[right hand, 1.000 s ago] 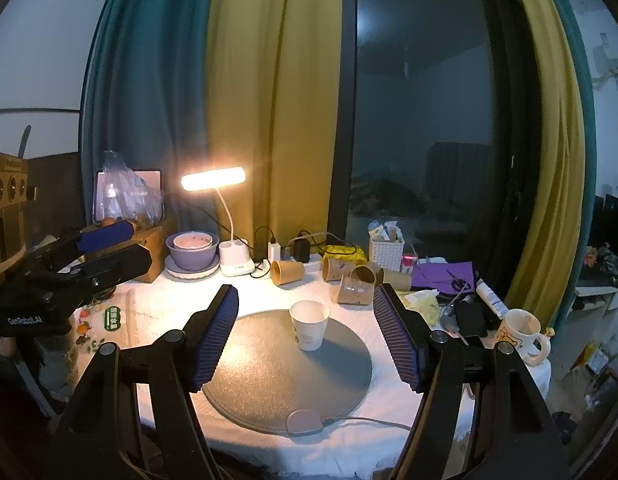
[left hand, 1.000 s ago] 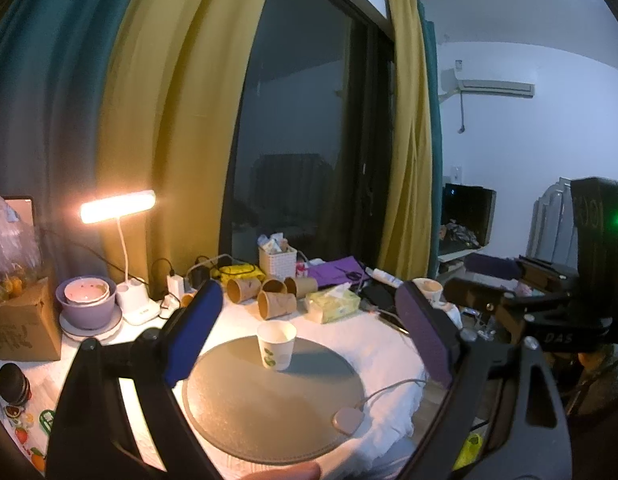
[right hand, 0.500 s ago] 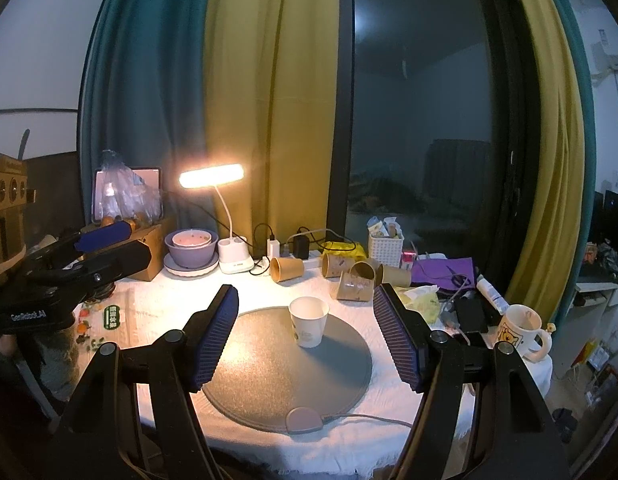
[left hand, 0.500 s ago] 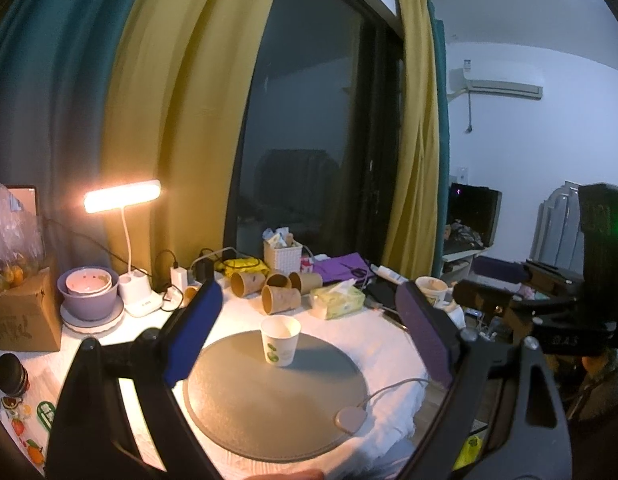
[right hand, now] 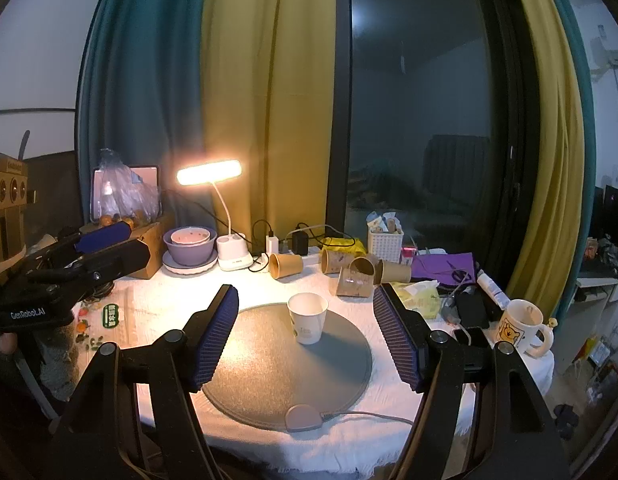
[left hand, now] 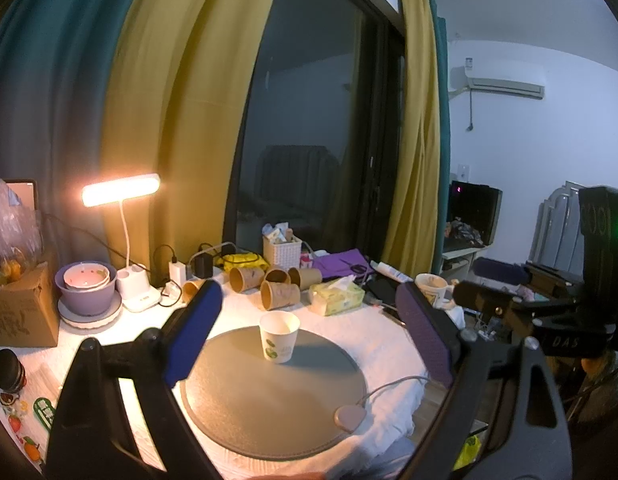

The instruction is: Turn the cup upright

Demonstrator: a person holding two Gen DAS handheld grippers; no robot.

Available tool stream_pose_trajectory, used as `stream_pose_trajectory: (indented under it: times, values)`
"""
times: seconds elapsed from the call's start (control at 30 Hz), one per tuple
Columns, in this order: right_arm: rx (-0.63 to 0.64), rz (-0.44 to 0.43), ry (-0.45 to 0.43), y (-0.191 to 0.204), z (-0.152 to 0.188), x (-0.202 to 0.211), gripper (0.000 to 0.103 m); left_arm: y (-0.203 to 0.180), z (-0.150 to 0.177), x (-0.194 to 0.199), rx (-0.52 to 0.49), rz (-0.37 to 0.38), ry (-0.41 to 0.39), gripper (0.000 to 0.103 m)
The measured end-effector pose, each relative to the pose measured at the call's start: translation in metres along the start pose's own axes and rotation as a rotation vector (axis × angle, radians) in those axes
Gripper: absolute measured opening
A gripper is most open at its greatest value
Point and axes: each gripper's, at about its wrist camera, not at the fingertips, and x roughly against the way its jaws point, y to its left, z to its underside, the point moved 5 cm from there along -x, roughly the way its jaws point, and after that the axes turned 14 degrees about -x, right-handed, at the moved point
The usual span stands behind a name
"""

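Observation:
A white paper cup [left hand: 279, 337] with a green print stands upright, mouth up, on the far part of a round grey mat [left hand: 269, 400]. It also shows in the right wrist view [right hand: 308, 318] on the mat [right hand: 277, 368]. My left gripper [left hand: 309, 320] is open and empty, held back above the mat's near side. My right gripper [right hand: 307, 320] is open and empty, also held back from the cup. Each gripper shows in the other's view, the left gripper [right hand: 97, 256] at the table's left and the right gripper [left hand: 505, 292] at its right.
Several brown paper cups [left hand: 279, 294] lie on their sides behind the mat. A lit desk lamp [left hand: 121, 194], a purple bowl [left hand: 87, 290], a tissue pack [left hand: 337, 300], a white basket [right hand: 385, 240] and a mug [right hand: 523, 326] stand around. A white cloth [right hand: 165, 304] covers the table.
Both grippers have drawn slightly back and up from the table. The cup stays upright on the mat. Both stay open.

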Motion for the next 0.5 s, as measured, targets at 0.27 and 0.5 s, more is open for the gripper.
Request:
stream_pose_trajectory:
  times: [0.27,0.5]
  values:
    - [-0.001,0.000,0.002,-0.0007,0.0006,-0.0008,0.073,-0.0030,0.0022,-0.0009,0.001,0.000,0.005,0.090]
    - [-0.004,0.002,0.004,-0.0005,0.0035,-0.0011,0.073,-0.0025,0.0019,-0.0012,0.002,0.001,0.005,0.090]
